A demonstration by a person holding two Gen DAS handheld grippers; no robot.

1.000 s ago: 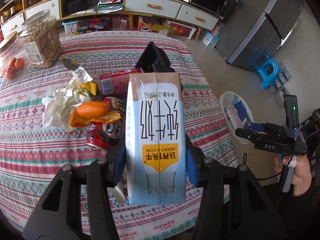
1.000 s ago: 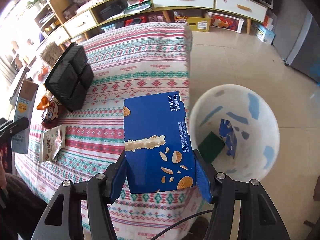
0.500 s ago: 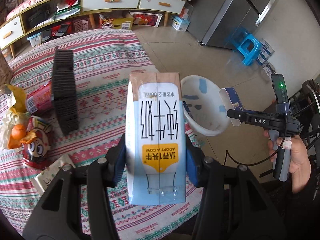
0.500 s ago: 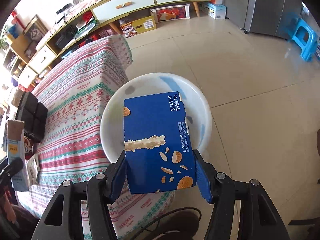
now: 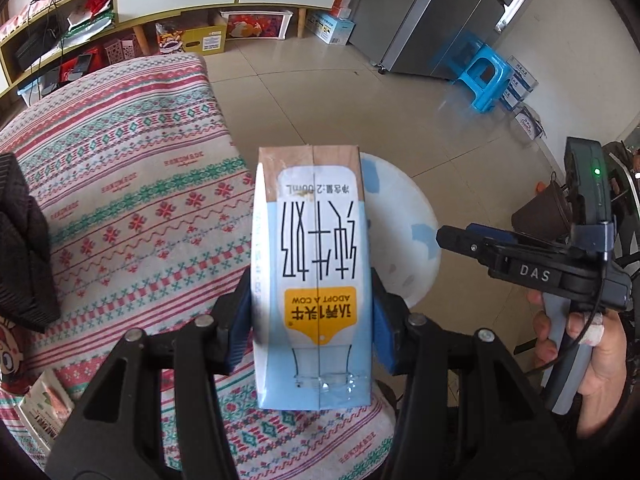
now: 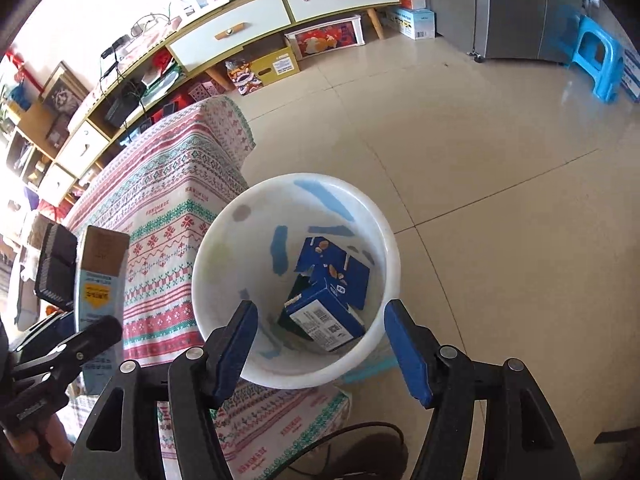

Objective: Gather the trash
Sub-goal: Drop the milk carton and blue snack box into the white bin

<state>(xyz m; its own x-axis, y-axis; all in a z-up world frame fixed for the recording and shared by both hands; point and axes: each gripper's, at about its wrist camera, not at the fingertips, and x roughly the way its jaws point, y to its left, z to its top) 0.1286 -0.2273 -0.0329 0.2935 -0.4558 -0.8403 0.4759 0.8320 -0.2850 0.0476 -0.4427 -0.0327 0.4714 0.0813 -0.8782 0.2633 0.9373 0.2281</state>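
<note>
My left gripper (image 5: 312,300) is shut on a light-blue milk carton (image 5: 312,264) with a yellow label, held upside down over the table's edge. The carton (image 6: 100,280) also shows at the left of the right wrist view. A white bin (image 6: 240,248) stands on the floor beside the table; the same bin (image 5: 404,216) lies just behind the carton. My right gripper (image 6: 320,344) hangs over the bin with its jaws opening and nothing between them. The blue snack box (image 6: 324,316) lies inside the bin on other blue cartons. A hand holds the right gripper (image 5: 440,236).
The table (image 5: 132,184) wears a red, green and white patterned cloth. A black block (image 5: 20,240) and snack wrappers (image 5: 44,400) lie at its left. Beyond the tiled floor (image 6: 480,160) stand a low cabinet (image 6: 280,12), a grey fridge (image 5: 448,12) and a blue stool (image 5: 486,76).
The right gripper swung from the table to above the bin and let the blue snack box drop in. The left gripper carried the milk carton rightward toward the table's edge and the bin.
</note>
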